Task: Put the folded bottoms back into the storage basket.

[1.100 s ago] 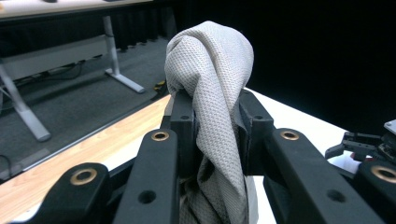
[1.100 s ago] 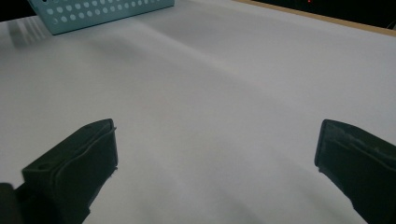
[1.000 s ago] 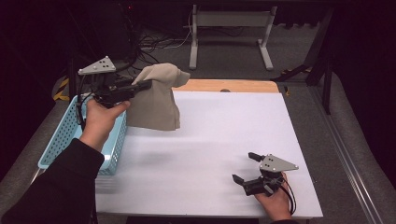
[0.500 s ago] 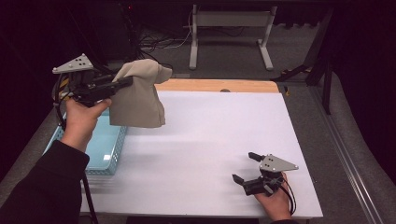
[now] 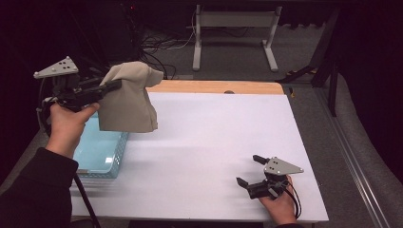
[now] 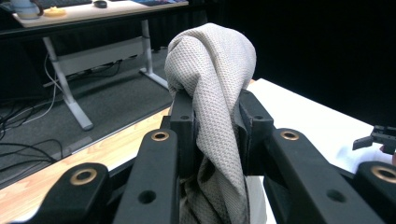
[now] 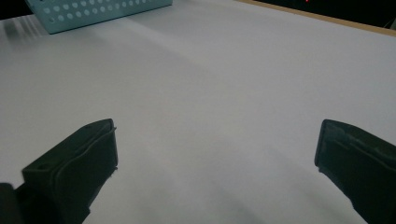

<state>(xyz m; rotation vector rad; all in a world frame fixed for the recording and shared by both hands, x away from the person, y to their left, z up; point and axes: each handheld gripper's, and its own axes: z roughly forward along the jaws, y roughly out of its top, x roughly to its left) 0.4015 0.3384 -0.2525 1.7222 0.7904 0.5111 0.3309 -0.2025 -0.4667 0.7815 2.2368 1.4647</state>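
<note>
At the near edge of the white table [image 5: 214, 142], a person's right hand [image 5: 278, 209] rests with the right gripper [image 5: 251, 172] low over the surface, its jaws spread wide and holding nothing; from the right gripper view the two black jaws stand well apart with bare white tabletop between them.

To the left, a dark-sleeved forearm [image 5: 35, 190] rises from the near corner, the left hand [image 5: 66, 124] lifting the left gripper [image 5: 114, 86] above the table's left side, a grey three-cornered plate [image 5: 56, 68] on top. Its jaws are clamped on a beige cloth [image 5: 128, 99], which hangs bunched and clear of the table (the weave shows plainly in the left gripper view, where the cloth [image 6: 212, 93] bulges up between the jaws and drapes down below them).

Beneath the raised hand sits a light blue perforated basket [image 5: 102, 152] on the table's left edge, the cloth's lower hem hanging beside its far right corner.

Beyond the white surface runs a strip of bare wood [image 5: 214, 87], and farther off, on the dark floor, stand a grey metal frame [image 5: 233, 33] and a tangle of cables [image 5: 161, 45].
</note>
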